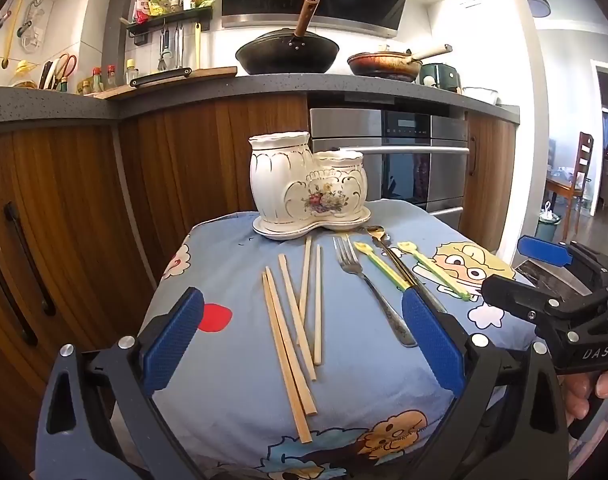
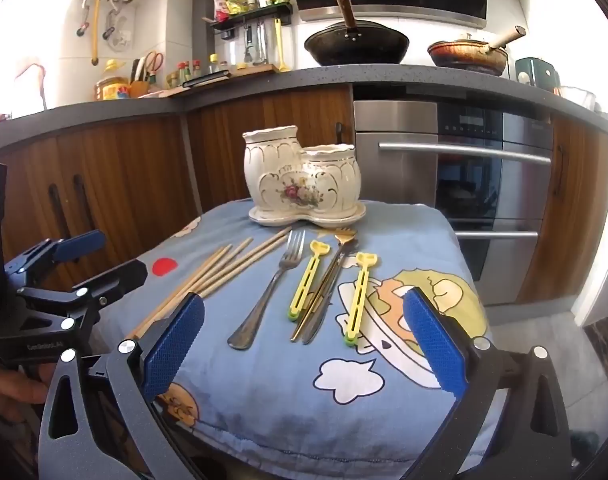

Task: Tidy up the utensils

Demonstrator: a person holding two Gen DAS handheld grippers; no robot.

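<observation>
Both views are bright and sharp at the centre, with strong fisheye bending: the counter curves and the corners go black. Daylight floods in from 3 o'clock in the left wrist view, blowing out the wall to white. In the right wrist view glare burns at 9 o'clock and along the rim at 3 o'clock. The cloth is evenly lit, with soft, faint shadows. No motion blur.

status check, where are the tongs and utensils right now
Both tongs open, empty: left tongs, right tongs. Chopsticks, fork, yellow clips loose on cloth; ceramic holder empty. Nothing blocking.
</observation>
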